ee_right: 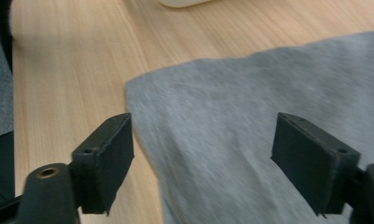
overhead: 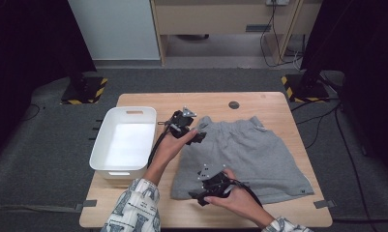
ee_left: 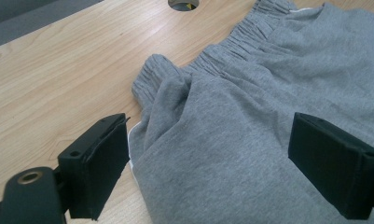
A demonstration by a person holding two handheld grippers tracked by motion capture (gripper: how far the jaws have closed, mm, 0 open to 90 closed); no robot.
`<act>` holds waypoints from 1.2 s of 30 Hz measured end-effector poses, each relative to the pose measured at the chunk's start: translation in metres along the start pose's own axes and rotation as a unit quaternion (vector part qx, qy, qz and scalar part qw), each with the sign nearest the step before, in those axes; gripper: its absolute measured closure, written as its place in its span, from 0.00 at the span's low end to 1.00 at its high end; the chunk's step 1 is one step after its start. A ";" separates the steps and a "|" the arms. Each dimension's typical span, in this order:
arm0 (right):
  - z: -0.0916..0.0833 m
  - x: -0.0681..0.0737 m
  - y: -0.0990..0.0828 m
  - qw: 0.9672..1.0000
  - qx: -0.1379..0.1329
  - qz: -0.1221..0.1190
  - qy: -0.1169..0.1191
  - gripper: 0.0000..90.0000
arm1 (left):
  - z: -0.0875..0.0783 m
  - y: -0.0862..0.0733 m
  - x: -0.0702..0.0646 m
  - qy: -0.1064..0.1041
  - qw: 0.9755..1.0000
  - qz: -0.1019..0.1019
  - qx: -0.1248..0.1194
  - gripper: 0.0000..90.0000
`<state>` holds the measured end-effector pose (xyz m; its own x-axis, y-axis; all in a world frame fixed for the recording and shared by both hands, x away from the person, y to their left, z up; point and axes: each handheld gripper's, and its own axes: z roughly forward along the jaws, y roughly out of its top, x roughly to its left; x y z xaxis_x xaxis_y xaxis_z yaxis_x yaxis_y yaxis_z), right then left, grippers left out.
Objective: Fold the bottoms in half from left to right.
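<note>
Pale wooden worktop (overhead: 133, 203) carries grey cotton shorts (overhead: 249, 154) spread flat, unfolded. Left tongs (overhead: 200, 136) gape wide at the waistband corner, right tongs (overhead: 197, 197) likewise at the near hem corner; neither grips yet. Folding seems unstarted, and the white plastic bin (overhead: 125, 140) beside the left tongs waits.

One pair of grey shorts (overhead: 249, 154) and one white plastic bin (overhead: 124, 140) sit on the table (overhead: 278, 104); two grippers, left (overhead: 200, 137) and right (overhead: 197, 197), are there.

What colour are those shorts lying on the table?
The shorts are plain heather grey with a gathered waistband; the left gripper view shows it best.
</note>
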<state>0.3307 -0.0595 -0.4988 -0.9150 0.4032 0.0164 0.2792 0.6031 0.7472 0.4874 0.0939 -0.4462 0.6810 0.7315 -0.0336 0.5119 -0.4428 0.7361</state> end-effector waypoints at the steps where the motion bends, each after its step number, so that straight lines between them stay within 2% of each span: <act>1: 0.003 0.002 0.001 1.000 -0.001 -0.001 0.000 0.20 | 0.000 -0.001 0.000 0.001 1.000 0.002 0.001 0.13; 8: 0.024 0.010 0.003 1.000 0.006 -0.005 -0.012 0.15 | 0.001 -0.003 0.002 0.001 1.000 -0.002 0.001 0.12; 11: 0.034 0.010 0.004 1.000 0.017 -0.005 -0.023 0.15 | 0.001 -0.003 0.004 0.001 1.000 -0.004 -0.001 0.12; 17: 0.048 0.013 0.004 0.999 0.030 -0.002 -0.021 0.15 | -0.001 -0.004 0.005 0.002 1.000 -0.006 -0.002 0.12; 22: 0.053 0.013 0.003 0.999 0.037 0.002 -0.019 0.17 | 0.000 -0.003 0.004 0.001 1.000 -0.006 -0.003 0.12; 25: 0.051 0.008 0.002 0.999 0.036 0.010 -0.020 0.27 | 0.001 -0.003 0.003 0.001 1.000 -0.006 -0.001 0.12; 31: 0.042 -0.004 -0.002 0.999 0.024 0.020 -0.033 0.67 | 0.008 -0.002 0.004 0.000 1.000 -0.010 0.004 0.12; 33: 0.040 -0.006 -0.003 0.999 0.023 0.016 -0.032 0.78 | 0.012 -0.002 0.003 -0.001 1.000 -0.012 0.002 0.13; 36: 0.038 -0.006 -0.004 0.999 0.023 0.011 -0.030 0.87 | 0.017 -0.001 0.001 -0.002 1.000 -0.011 0.003 0.13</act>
<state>0.3462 -0.0381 -0.5277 -0.8893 0.4573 -0.0087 0.3138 0.6240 0.7156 0.4963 0.0865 -0.4588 0.6719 0.7388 -0.0524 0.5300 -0.4302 0.7307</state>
